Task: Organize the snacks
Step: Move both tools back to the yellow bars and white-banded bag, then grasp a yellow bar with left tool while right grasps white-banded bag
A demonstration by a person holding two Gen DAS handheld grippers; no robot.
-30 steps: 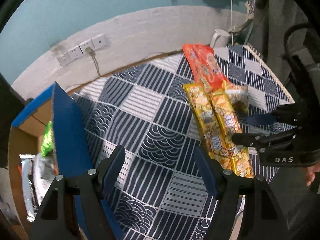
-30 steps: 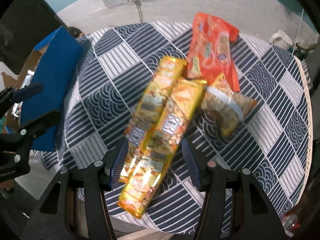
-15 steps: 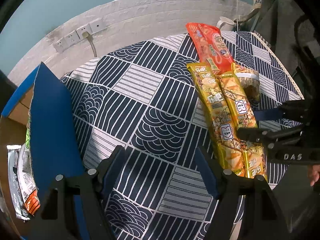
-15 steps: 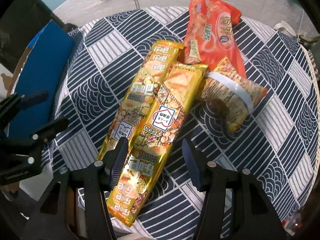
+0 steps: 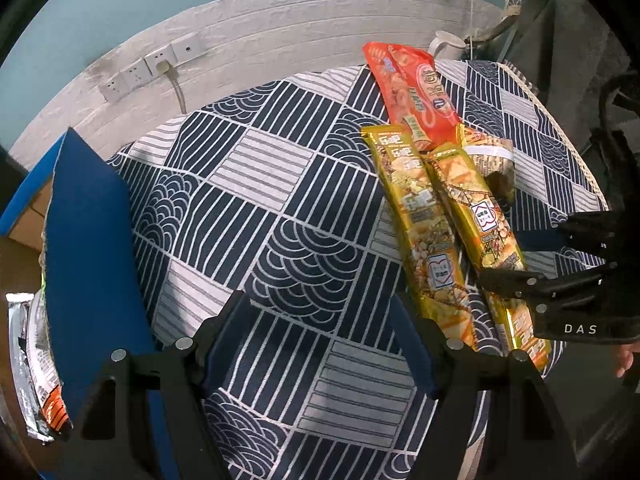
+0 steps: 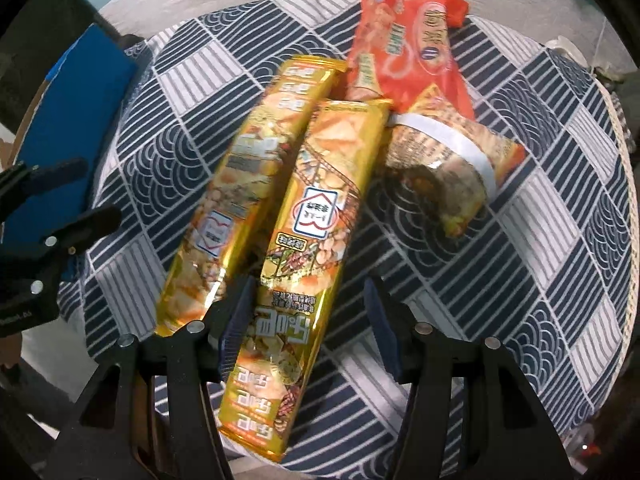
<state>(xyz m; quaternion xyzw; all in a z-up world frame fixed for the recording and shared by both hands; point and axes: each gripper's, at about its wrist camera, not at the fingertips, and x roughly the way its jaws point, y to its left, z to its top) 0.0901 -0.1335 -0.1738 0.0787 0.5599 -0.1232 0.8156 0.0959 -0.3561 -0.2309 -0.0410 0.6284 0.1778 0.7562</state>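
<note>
The right gripper [image 6: 306,320] hangs low over the near edge of the round table [image 6: 540,280], and the nearer gold packet [image 6: 316,232] runs straight up between its two fingers. That is what the coming move seems to turn on: the packet's long axis lies from about six o'clock, where its bottom end pokes past the table edge under the gripper, to about twelve, leaning a touch toward one. The fingers stand at either side of it, wide apart, the left pad just beside the foil and the right pad clear of it, so nothing is held yet. A squeeze here would likely catch the packet across its narrow width near the lower end.

A second gold packet [image 6: 240,196] lies just beside the first at its eleven o'clock side, roughly parallel. The red bag [image 6: 408,44] sits beyond at twelve to one o'clock, and a brown packet [image 6: 448,172] lies at two, tucked against them.

The left gripper [image 5: 320,340] is well off from the snacks, also spread wide and empty, over bare patterned cloth [image 5: 256,208]. From it the gold packets lie at about two o'clock; the blue box flap [image 5: 88,240] stands at nine to ten, with a few wrappers [image 5: 32,368] inside the box. The right hand is plainly the nearer to the work.
</note>
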